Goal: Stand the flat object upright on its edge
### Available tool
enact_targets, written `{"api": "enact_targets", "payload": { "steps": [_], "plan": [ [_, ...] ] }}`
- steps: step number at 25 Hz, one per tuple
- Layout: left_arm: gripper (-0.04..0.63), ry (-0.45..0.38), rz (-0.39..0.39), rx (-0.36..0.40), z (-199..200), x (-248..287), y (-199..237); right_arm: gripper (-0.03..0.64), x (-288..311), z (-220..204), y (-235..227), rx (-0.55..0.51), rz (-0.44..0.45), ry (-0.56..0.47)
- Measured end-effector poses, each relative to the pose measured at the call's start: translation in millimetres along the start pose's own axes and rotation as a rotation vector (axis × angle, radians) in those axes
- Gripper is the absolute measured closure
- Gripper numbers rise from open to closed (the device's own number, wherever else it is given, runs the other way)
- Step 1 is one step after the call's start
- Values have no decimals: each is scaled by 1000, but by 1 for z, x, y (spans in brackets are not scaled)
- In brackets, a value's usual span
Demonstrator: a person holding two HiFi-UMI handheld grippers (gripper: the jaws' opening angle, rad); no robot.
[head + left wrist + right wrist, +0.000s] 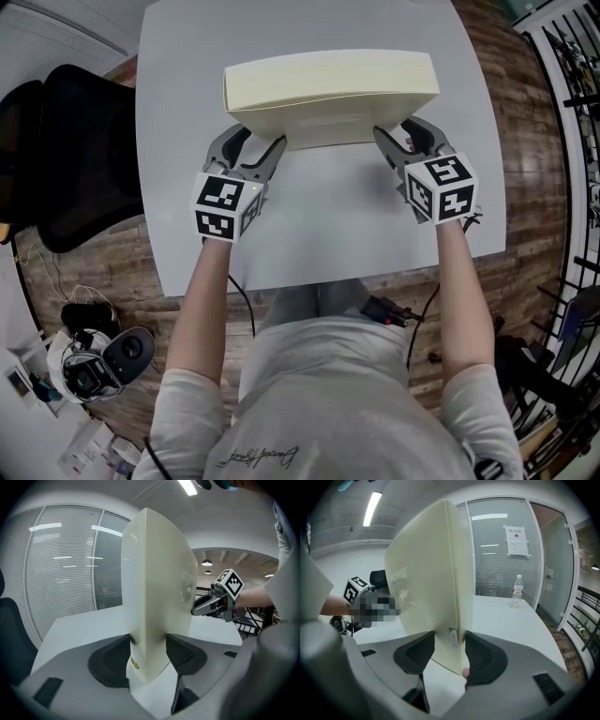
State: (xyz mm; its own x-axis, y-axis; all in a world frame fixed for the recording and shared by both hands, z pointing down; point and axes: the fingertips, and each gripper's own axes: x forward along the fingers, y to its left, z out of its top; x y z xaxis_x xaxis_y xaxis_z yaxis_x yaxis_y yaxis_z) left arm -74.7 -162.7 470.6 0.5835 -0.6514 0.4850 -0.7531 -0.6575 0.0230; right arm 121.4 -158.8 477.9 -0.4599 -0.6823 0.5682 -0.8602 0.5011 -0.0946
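We hold the cream panel (pixel 330 89) upright on its long edge, far on the worktop (pixel 319 225), left gripper (pixel 260 139) and right gripper (pixel 398 131) each pinching an end; letting go unevenly could tip it flat.

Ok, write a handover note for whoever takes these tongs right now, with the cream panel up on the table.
Left tongs: shut on the flat cream panel, low on its left end.
Right tongs: shut on the same panel, low on its right end.
Panel: upright on its long edge over the white table, clamped at both ends. Whether its full weight rests on the table cannot be told.
Done: panel is upright.
Left: probably ease the grip, check that it balances alone, then open both tongs and back away slowly.
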Motion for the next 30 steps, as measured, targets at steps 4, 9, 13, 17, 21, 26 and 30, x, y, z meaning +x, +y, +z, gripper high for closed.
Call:
{"api": "enact_targets", "payload": {
  "steps": [4, 9, 13, 17, 21, 26, 30],
  "plan": [
    [345, 9, 4, 12, -1, 0, 1, 397, 1, 0, 0, -5, -4, -3],
    [337, 16, 6, 20, -2, 0, 0, 396, 1, -1, 0, -8, -8, -5],
    [333, 19, 8, 15, -2, 0, 0, 394, 0, -1, 0, 2, -12, -7],
    [333, 11, 13, 4, -1, 1, 2, 393, 1, -1, 0, 3, -11, -7],
    [333, 10, 14, 3, 1, 3, 1, 391, 1, 0, -2, 5, -14, -13],
    [333, 14, 15, -2, 0, 4, 2, 390, 2, 0, -4, 5, -16, -15],
    [328, 4, 17, -6, 1, 3, 3, 388, 2, 1, -3, 1, -23, -16]
  ]
}}
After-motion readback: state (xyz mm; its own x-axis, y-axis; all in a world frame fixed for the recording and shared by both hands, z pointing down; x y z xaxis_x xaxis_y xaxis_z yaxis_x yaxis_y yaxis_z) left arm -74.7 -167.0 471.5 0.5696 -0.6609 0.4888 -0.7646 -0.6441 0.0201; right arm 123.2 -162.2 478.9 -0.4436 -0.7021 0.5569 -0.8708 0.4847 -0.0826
